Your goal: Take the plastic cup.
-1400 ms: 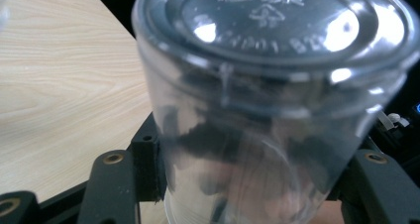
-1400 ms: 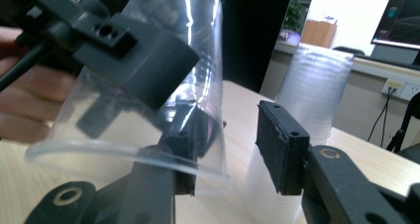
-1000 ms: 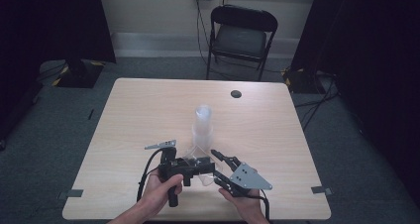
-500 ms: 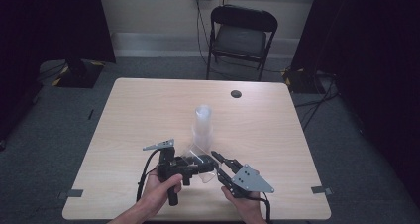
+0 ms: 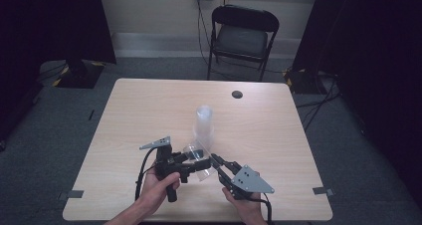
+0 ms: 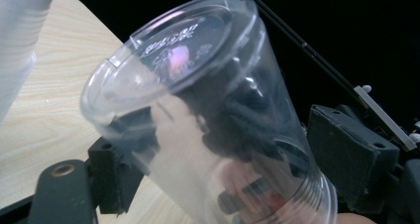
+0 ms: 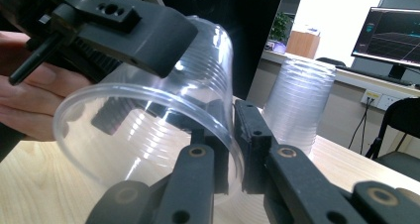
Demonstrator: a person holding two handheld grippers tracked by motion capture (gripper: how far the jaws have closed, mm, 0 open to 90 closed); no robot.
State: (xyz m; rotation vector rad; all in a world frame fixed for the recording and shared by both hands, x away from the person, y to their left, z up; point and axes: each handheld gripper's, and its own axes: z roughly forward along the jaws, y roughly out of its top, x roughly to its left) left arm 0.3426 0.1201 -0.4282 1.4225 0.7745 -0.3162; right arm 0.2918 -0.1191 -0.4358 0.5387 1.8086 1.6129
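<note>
High view puts a clear plastic cup (image 5: 196, 161) lying on its side just above the near part of the table (image 5: 129, 110), held between the two grippers. Left gripper (image 5: 191, 160) clamps the cup across its body; in the left gripper view the cup (image 6: 208, 120) tilts with its closed base up and away, one black jaw showing at each side against the wall. Right gripper (image 5: 217, 161) comes in from the cup's open end, and in the right gripper view its jaws pinch the rim of the cup (image 7: 148, 130), one jaw inside the mouth and one outside, nearly closed on the thin plastic. Just beyond the held cup, toward the table's middle, an upright stack of clear cups (image 5: 203, 125) stands on the wood; it also shows past the jaws in the right gripper view (image 7: 297, 105). A small dark round disc (image 5: 237, 94) sits near the far edge of the table. Behind the table stands a black folding chair (image 5: 243, 33) against the wall.
</note>
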